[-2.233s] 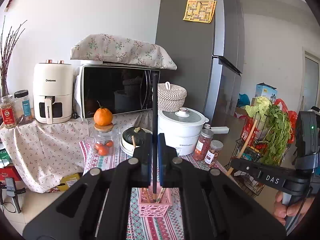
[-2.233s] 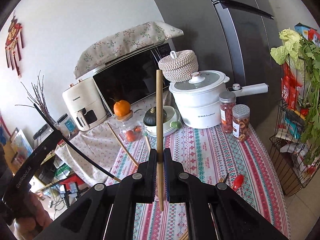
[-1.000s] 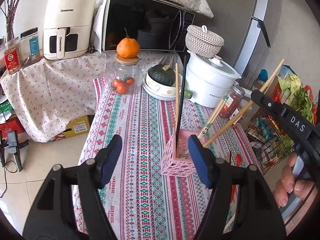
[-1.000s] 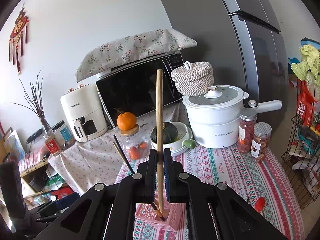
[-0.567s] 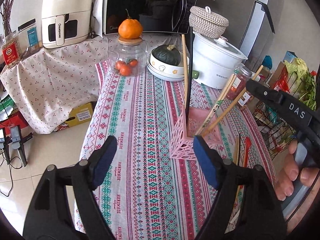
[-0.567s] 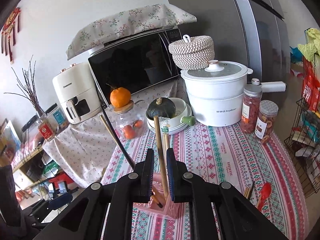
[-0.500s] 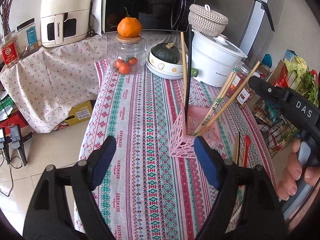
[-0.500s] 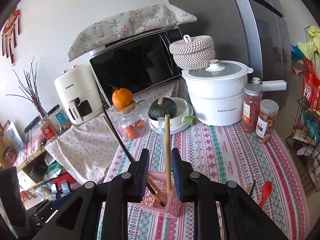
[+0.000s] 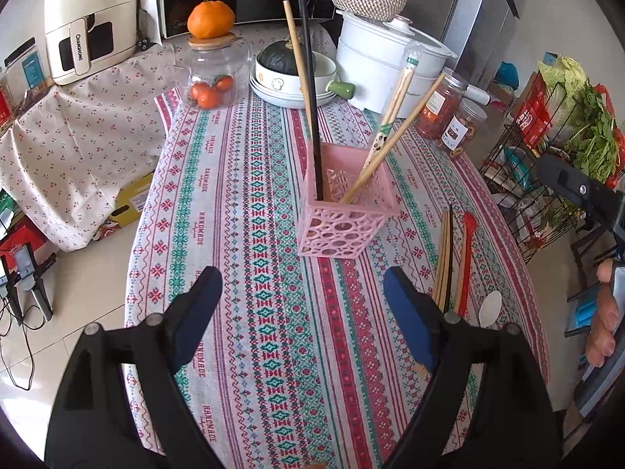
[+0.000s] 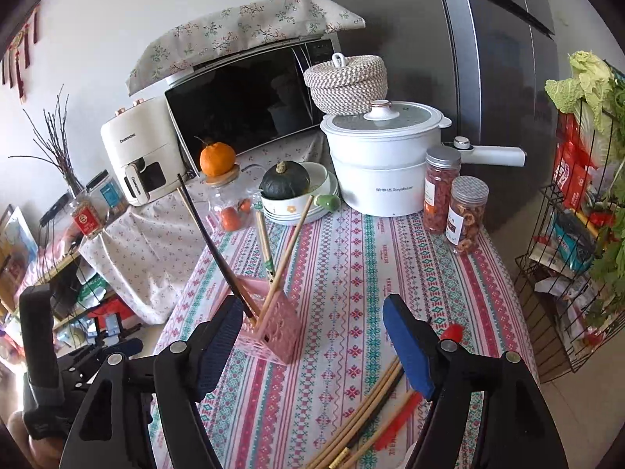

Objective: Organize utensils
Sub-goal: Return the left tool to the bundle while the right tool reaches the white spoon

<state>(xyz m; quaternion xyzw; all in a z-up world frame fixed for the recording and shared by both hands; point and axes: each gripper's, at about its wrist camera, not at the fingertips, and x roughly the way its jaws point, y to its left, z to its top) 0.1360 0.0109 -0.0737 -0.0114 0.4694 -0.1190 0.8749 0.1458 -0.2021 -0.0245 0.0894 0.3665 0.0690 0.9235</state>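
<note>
A pink lattice utensil holder [image 9: 345,203] stands mid-table, also in the right wrist view [image 10: 269,326]. It holds a black chopstick [image 9: 310,90], a wooden chopstick [image 9: 394,144] and others. Loose chopsticks [image 9: 445,258], a red spoon [image 9: 465,258] and a white spoon [image 9: 490,308] lie right of it; the loose chopsticks show in the right wrist view [image 10: 363,422]. My left gripper [image 9: 300,312] is open and empty, in front of the holder. My right gripper [image 10: 312,348] is open and empty, above the table right of the holder.
At the back stand a white pot [image 10: 384,160], two jars [image 10: 455,205], a bowl with a dark squash [image 10: 291,187], a glass jar topped by an orange [image 9: 213,66], a microwave [image 10: 242,105] and an air fryer [image 9: 84,27]. A wire rack with greens [image 10: 578,234] stands right.
My left gripper let go of the black chopstick in the holder, opened and drew back. My right gripper lowered its wooden chopstick into the holder, opened wide and pulled back.
</note>
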